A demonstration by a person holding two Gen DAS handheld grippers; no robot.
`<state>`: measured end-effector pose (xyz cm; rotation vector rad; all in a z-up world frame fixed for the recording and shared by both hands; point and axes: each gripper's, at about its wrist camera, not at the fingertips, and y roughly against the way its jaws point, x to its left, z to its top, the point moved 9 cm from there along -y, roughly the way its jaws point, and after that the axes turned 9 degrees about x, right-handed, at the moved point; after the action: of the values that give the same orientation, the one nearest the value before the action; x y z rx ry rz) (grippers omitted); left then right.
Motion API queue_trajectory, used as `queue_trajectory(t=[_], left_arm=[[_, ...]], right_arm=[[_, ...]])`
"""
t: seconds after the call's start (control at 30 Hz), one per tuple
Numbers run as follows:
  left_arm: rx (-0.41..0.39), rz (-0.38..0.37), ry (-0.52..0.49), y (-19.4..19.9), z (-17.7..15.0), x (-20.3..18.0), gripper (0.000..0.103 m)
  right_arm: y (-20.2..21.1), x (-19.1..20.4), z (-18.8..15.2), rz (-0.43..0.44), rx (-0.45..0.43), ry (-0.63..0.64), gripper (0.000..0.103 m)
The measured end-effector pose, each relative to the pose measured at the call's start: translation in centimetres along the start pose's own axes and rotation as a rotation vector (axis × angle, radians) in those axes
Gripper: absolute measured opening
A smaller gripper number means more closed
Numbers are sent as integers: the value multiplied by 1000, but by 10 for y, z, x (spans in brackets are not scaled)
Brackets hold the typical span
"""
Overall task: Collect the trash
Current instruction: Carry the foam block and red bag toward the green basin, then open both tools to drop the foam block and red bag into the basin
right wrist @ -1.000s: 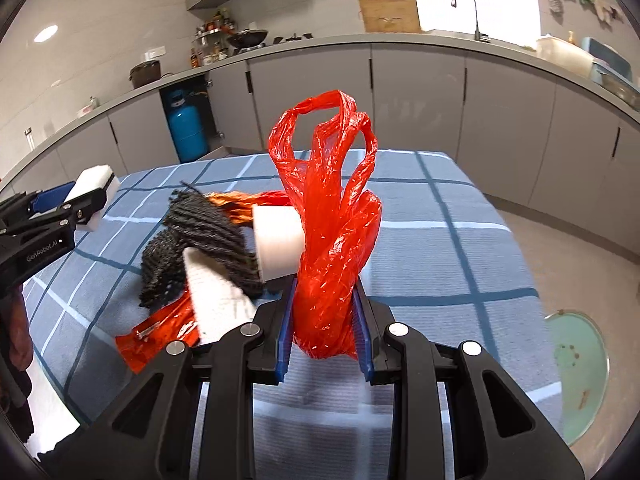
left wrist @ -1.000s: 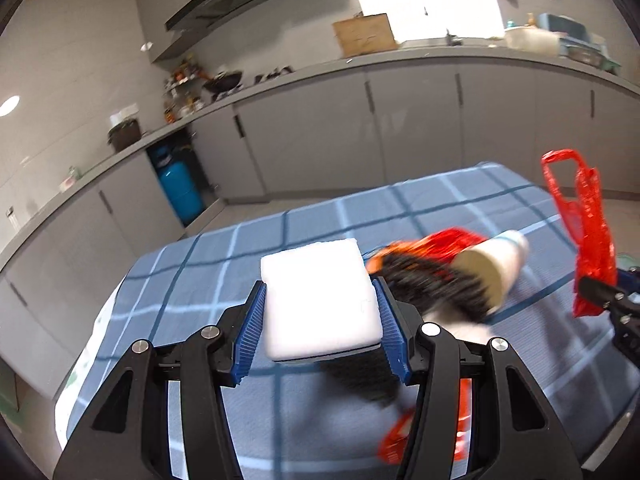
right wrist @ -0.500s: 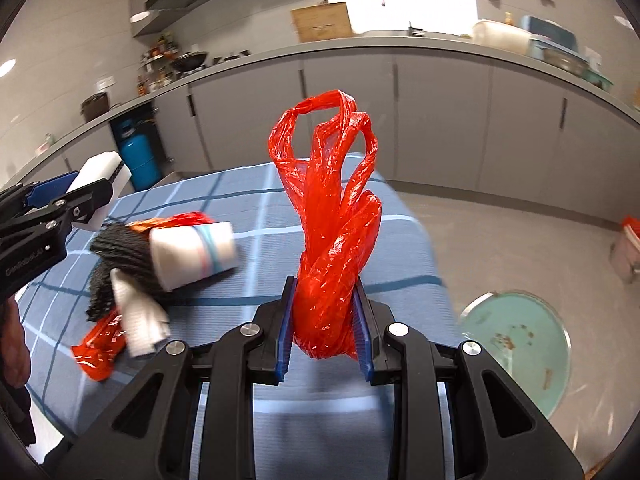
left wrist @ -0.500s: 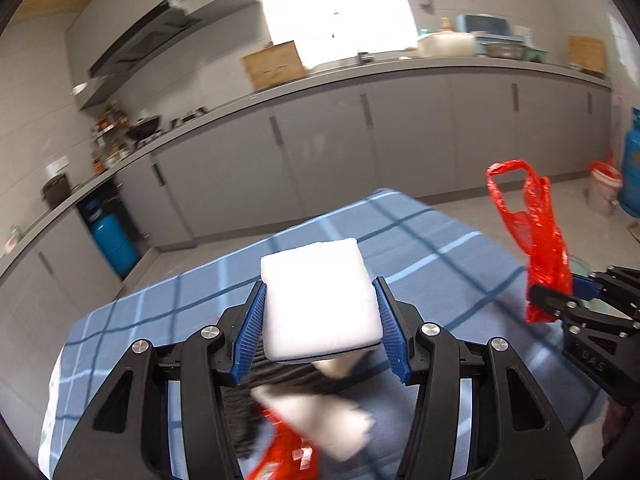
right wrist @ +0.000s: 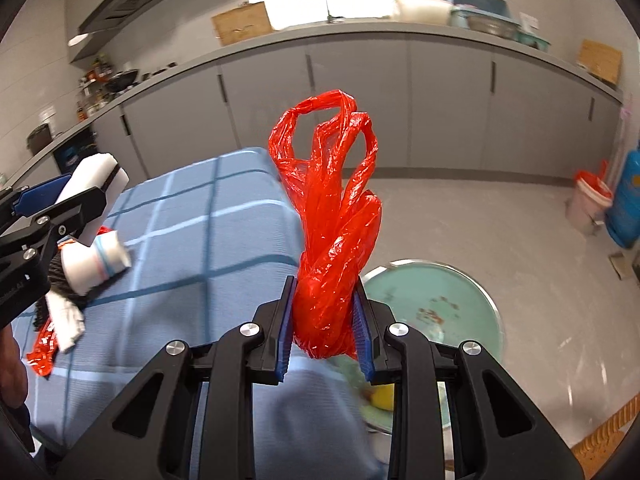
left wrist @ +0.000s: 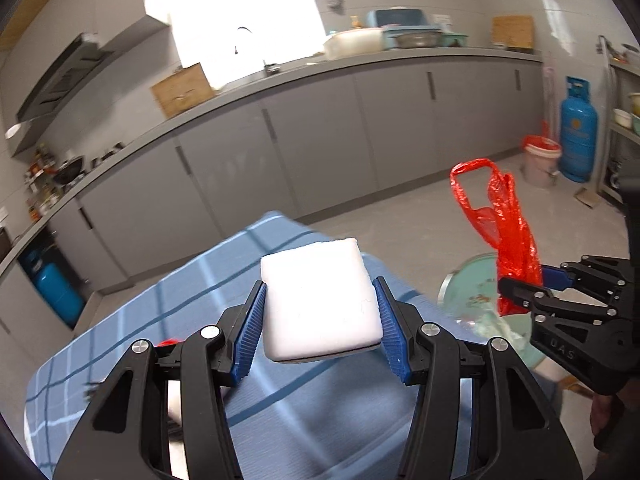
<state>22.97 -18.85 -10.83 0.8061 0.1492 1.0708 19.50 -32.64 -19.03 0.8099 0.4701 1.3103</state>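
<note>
Left wrist view.
- Left gripper point(left wrist: 320, 330): jaws clamped on a white foam block point(left wrist: 318, 300), held dead centre above the blue checked tablecloth point(left wrist: 320, 416).
- Right gripper point(left wrist: 520, 286), at 3 o'clock: pinches the lower end of a red plastic bag point(left wrist: 506, 228), which stands up out of the jaws over the floor.
- Pale green round basin point(left wrist: 460, 284) on the floor, just beneath the bag, partly hidden by the right tool.
- Far background, 2 o'clock: small bucket with red liner point(left wrist: 542, 158) beside a blue gas cylinder point(left wrist: 576, 132).

Right wrist view.
- Right gripper point(right wrist: 325, 330): blue pads pressed on the twisted base of the red plastic bag point(right wrist: 332, 216); handles loop upward at 12 o'clock.
- Basin point(right wrist: 472, 292) at 4 o'clock, food scraps inside; a yellow piece point(right wrist: 382, 396) shows at its near edge.
- Left gripper point(right wrist: 60, 204) at 9 o'clock, carrying the foam block point(right wrist: 98, 172).
- Left on the cloth, 8 to 9 o'clock: paper cup point(right wrist: 96, 260) lying on its side, dark mesh item point(right wrist: 56, 276), crumpled white paper point(right wrist: 66, 320), red wrapper point(right wrist: 42, 350).

Progress, judged: two items in hand and not yet deposited; at least four pieces remain on the table. Roughly early to midway.
</note>
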Motion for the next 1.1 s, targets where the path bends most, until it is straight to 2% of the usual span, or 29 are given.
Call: queue_trajectory(t=[0.13,0.5,0.7,0.97,1.07,1.1], left_arm=[[-15,-55,-50,-10,8,-36,53],[-5,-154,-89,-40,22,-87,53],[21,-189,-139,-59,18,-120,53],[48,-232,-162,-74,12,-140,54],[46,-242,-170,-76,12,-146,55],[45,-245,-168,-76,12,-148,58]], right_arm=[[-7,-30,-5,-38,15,-39,28],[-28,-85,-17,-92,52,-114,29],[-45,-106,-23,-112,84,-132,29],[-62,-122,-29,-129,112,-145,31],[-65,-126,-29,-124,114,-150,33],[-67,-127,-29,-122,112,-151,40]])
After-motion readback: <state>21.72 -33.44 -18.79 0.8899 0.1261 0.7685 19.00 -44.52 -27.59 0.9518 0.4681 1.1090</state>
